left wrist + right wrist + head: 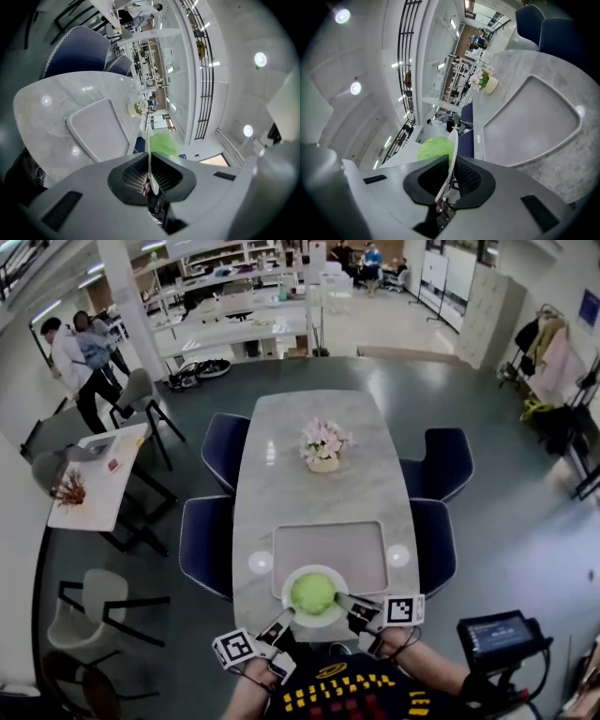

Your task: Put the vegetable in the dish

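Note:
A white dish [288, 583] holding a round green vegetable [313, 593] sits at the near edge of the marble table [319, 418]. My left gripper [284, 618] is shut on the dish's left rim, and my right gripper [345, 603] is shut on its right rim. In the left gripper view the thin white dish rim [149, 150] runs edge-on into the left gripper [151, 176], with the vegetable [163, 143] just beyond. In the right gripper view the dish rim [453, 143] is pinched in the right gripper [449, 176], and the vegetable [433, 148] lies to its left.
A grey rectangular tray [328, 545] lies just past the dish. A pot of pink flowers [323, 448] stands mid-table. Dark blue chairs [206, 545] line both long sides. A device with a lit screen [497, 634] is at my right. People stand far off.

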Action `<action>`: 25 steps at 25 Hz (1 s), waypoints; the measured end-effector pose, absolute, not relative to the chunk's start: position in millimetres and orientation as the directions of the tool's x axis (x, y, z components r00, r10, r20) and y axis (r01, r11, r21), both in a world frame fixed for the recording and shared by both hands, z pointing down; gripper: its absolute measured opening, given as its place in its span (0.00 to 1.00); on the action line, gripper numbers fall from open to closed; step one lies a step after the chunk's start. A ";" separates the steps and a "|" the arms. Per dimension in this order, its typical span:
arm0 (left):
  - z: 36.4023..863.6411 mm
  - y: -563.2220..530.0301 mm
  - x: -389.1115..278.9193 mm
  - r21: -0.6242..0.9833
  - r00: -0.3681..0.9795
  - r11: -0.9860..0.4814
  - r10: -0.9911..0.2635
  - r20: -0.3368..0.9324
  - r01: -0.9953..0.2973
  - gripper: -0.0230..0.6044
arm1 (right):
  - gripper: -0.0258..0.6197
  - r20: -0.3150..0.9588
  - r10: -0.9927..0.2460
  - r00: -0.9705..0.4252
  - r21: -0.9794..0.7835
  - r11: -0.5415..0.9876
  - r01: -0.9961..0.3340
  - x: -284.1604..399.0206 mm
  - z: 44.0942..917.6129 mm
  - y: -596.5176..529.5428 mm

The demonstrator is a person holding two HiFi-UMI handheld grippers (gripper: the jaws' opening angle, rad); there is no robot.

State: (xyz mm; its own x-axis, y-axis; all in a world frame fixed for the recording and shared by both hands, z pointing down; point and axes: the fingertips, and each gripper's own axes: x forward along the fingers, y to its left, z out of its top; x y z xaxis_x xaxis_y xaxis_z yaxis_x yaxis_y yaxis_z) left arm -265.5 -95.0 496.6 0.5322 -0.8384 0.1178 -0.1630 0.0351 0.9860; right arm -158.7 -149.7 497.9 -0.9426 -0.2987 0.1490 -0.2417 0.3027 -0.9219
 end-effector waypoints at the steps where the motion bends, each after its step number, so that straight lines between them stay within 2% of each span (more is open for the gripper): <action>1: 494.8 -102.2 -268.7 0.987 0.546 0.029 -0.830 0.111 -0.157 0.06 | 0.09 0.153 -0.317 -0.936 -0.922 0.295 -0.251 -161.3 497.0 -154.8; 5: 498.7 -123.1 -289.6 0.988 0.603 0.014 -0.791 0.104 -0.152 0.06 | 0.09 0.219 -0.394 -0.893 -0.931 0.188 -0.311 -173.8 509.3 -162.5; 8: 508.4 -131.0 -297.9 0.984 0.637 0.041 -0.757 0.145 -0.176 0.06 | 0.09 0.152 -0.410 -0.899 -0.912 0.294 -0.288 -183.7 498.1 -175.1; 12: 523.1 -157.0 -302.8 0.969 0.653 0.134 -0.719 0.240 -0.208 0.06 | 0.09 0.154 -0.450 -0.880 -0.854 0.388 -0.347 -176.3 493.0 -208.9; 16: 503.7 -180.6 -300.0 0.987 0.725 0.020 -0.675 0.132 -0.161 0.06 | 0.09 0.207 -0.519 -0.829 -0.892 0.248 -0.378 -177.2 495.5 -210.9; 20: 504.0 -183.7 -290.4 0.993 0.764 0.026 -0.636 0.105 -0.115 0.06 | 0.09 0.248 -0.562 -0.789 -0.917 0.127 -0.379 -172.1 510.3 -201.0; 25: 512.8 -194.1 -277.1 0.991 0.770 0.031 -0.626 0.123 -0.133 0.06 | 0.09 0.216 -0.581 -0.785 -0.923 0.141 -0.358 -157.1 516.0 -210.9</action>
State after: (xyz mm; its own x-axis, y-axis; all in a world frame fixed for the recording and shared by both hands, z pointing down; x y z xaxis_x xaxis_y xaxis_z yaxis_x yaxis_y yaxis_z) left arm -277.1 -194.1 512.8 0.7698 -0.6264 0.1226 -0.1327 0.0308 0.9907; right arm -157.1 -210.9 516.0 -0.7851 -0.5806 0.2156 -0.3575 0.1407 -0.9232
